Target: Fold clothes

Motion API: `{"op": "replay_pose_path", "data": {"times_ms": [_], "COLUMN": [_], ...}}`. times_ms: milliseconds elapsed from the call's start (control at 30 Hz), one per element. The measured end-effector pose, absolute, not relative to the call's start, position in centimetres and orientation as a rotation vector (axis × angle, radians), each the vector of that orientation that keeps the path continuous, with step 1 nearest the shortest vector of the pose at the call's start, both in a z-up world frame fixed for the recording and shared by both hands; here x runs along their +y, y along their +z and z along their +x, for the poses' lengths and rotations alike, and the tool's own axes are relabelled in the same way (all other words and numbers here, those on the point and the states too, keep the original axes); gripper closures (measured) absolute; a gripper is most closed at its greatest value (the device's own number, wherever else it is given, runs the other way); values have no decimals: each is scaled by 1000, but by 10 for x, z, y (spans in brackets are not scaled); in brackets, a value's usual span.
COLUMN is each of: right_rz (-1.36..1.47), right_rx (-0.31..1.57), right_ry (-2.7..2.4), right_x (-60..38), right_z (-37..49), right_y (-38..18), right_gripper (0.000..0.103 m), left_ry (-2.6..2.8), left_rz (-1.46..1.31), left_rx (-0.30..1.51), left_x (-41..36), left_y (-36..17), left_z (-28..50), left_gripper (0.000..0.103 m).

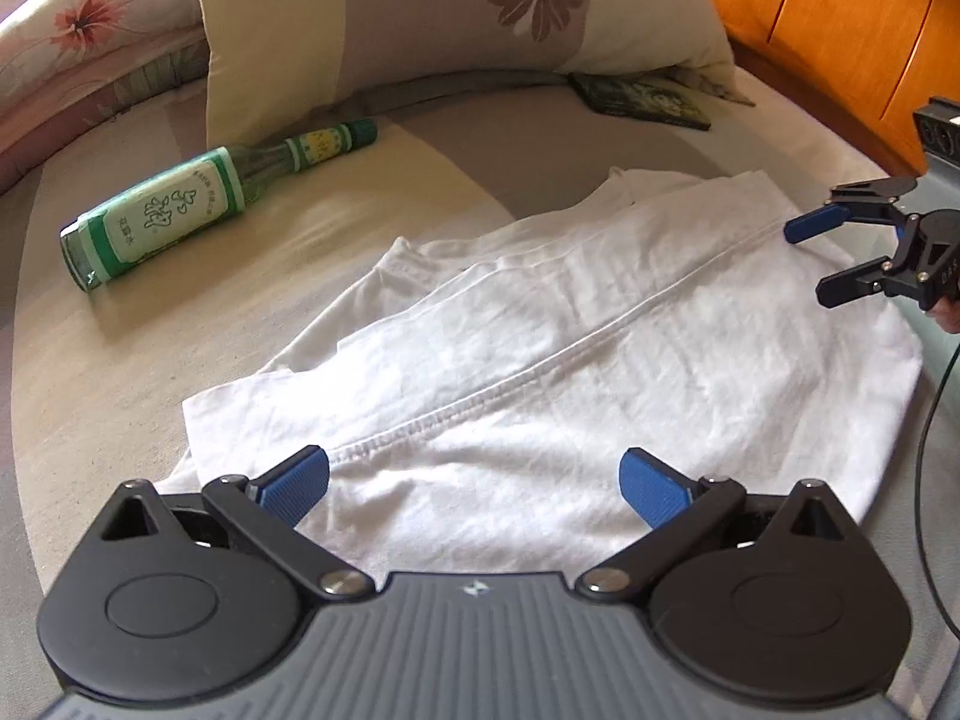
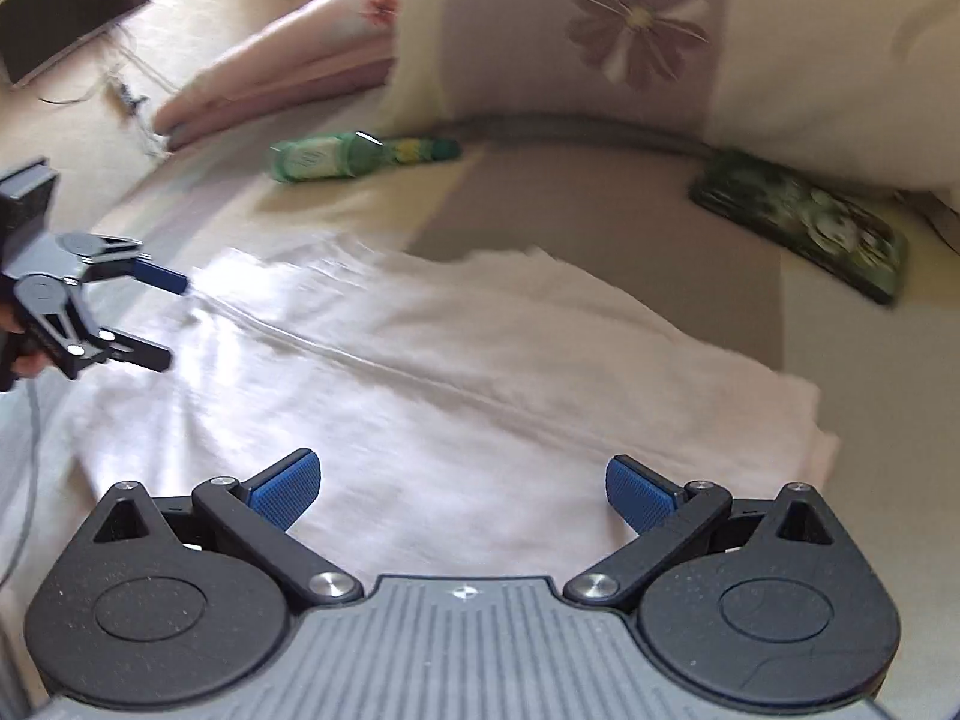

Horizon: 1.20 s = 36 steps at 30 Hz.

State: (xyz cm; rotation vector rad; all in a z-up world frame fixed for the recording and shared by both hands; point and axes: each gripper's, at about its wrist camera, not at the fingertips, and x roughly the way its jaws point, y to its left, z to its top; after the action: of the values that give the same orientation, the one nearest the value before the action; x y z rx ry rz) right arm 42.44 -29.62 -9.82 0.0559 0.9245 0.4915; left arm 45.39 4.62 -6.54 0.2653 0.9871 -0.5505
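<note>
Fingers (image 1: 297, 483) of the left gripper (image 1: 474, 489) and right gripper (image 2: 462, 486) spread apart, empty, above the partly folded white cotton garment (image 1: 540, 348) on the bed (image 1: 180, 300); each should pinch a hem corner evenly.

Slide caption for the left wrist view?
Open left gripper over white garment on bed; open right gripper at far edge.

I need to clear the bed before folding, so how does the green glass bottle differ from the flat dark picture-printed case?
The green glass bottle is round, labelled in white and green, and lies on its side in the open. The flat dark picture-printed case is a thin rectangle lying flat, partly tucked under the floral pillow. Both rest on the bedsheet, apart from the white garment.
</note>
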Motion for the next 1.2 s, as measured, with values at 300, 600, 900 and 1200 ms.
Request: {"op": "replay_pose_path", "data": {"times_ms": [300, 600, 900, 1200], "right_rz": [61, 69, 133, 212], "right_rx": [906, 875, 888, 882], "right_ry": [436, 441, 374, 208], "right_x": [-305, -276, -262, -285], "right_z": [418, 387, 328, 280], "right_y": [-102, -78, -86, -106], "right_gripper": [0, 0, 0, 0], "left_ry": [-381, -335, -332, -239], "left_rz": [214, 138, 45, -34], "left_rx": [1011, 992, 1023, 1062], "left_x": [67, 50, 33, 58], "left_y": [-78, -38, -49, -80], "left_z": [456, 422, 379, 348], "left_gripper": [1, 1, 1, 1]}}
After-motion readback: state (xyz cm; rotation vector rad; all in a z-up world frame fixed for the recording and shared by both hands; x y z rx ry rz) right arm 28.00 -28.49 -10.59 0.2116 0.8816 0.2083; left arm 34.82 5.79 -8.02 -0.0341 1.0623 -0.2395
